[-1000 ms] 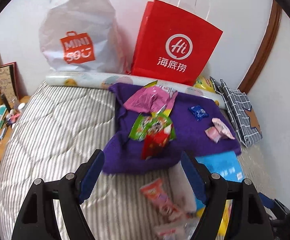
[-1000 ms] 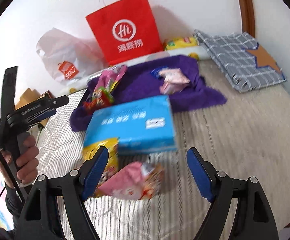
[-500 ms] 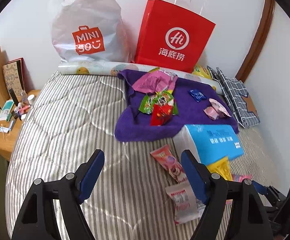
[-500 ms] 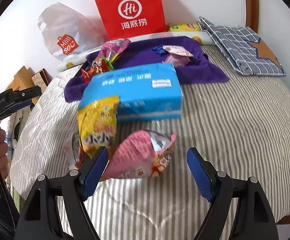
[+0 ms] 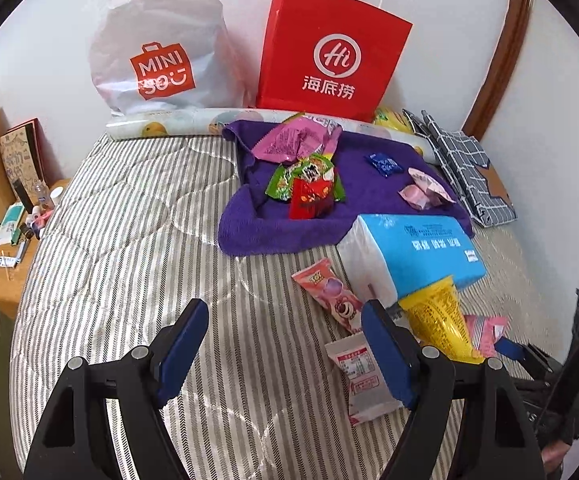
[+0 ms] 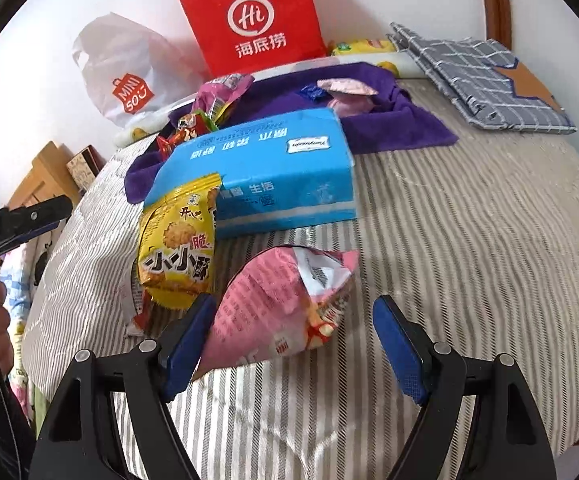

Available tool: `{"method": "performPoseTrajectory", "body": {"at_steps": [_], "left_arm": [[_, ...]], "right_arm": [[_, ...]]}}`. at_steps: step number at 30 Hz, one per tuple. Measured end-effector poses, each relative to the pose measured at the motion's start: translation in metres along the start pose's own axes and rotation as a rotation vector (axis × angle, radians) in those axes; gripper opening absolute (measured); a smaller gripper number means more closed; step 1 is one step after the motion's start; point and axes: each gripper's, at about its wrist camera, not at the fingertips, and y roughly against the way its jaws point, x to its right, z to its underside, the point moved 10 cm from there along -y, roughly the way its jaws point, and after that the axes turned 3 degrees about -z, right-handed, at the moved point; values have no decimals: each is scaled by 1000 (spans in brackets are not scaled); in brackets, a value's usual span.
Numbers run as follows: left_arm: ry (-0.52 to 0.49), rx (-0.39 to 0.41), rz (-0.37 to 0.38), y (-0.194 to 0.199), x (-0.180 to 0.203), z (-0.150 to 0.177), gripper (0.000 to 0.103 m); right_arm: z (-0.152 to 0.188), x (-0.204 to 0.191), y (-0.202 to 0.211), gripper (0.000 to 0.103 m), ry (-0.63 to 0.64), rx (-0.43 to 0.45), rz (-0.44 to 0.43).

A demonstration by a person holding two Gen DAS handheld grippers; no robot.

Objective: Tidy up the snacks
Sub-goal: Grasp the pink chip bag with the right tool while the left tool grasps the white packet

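Several snack packs lie on a purple towel [image 5: 369, 208] on the striped bed. A blue tissue pack [image 5: 421, 252] lies in front of the towel. A yellow snack bag [image 6: 177, 248] leans on it, next to a pink snack bag [image 6: 285, 304]. A pink strawberry-bear pack [image 5: 329, 296] and a white sachet [image 5: 363, 380] lie on the bed. My left gripper [image 5: 285, 344] is open and empty, above the bed left of these. My right gripper [image 6: 293, 344] is open, its jaws on either side of the pink bag's near end.
A red paper bag [image 5: 329, 48] and a white Miniso plastic bag [image 5: 161, 52] stand against the wall behind the towel. A grey checked cloth bag [image 6: 485, 84] lies at the back right. A wooden bedside table [image 5: 13, 240] with small items is to the left.
Both grippers have pulled back from the towel toward the near edge of the bed. The right gripper now has the pink bag between its open jaws.
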Motion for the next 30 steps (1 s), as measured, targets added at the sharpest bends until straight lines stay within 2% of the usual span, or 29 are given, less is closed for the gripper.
{"method": "performPoseTrajectory", "body": {"at_steps": [1, 3, 4, 6, 12, 19, 24, 28, 30], "left_arm": [[-3, -1, 2, -1, 0, 2, 77], [-7, -4, 8, -4, 2, 5, 77], [-10, -10, 11, -7, 4, 7, 77], [-14, -27, 14, -12, 6, 11, 77], [-10, -86, 78, -26, 25, 28, 77], [47, -130, 155, -34, 45, 46, 77], [62, -157, 219, -38, 63, 55, 77], [35, -192, 199, -50, 76, 65, 77], [2, -161, 152, -50, 80, 67, 77]], "right_arm": [[0, 0, -4, 80, 0, -4, 4], [0, 0, -9, 69, 5, -1, -1], [0, 0, -10, 60, 6, -1, -8], [-1, 1, -9, 57, 11, 17, -14], [-8, 12, 10, 57, 48, 79, 30], [-15, 40, 31, 57, 9, 129, 56], [-14, 50, 38, 57, -18, 142, 43], [-10, 52, 40, 57, -17, 136, 36], [-9, 52, 42, 57, -15, 140, 33]]}}
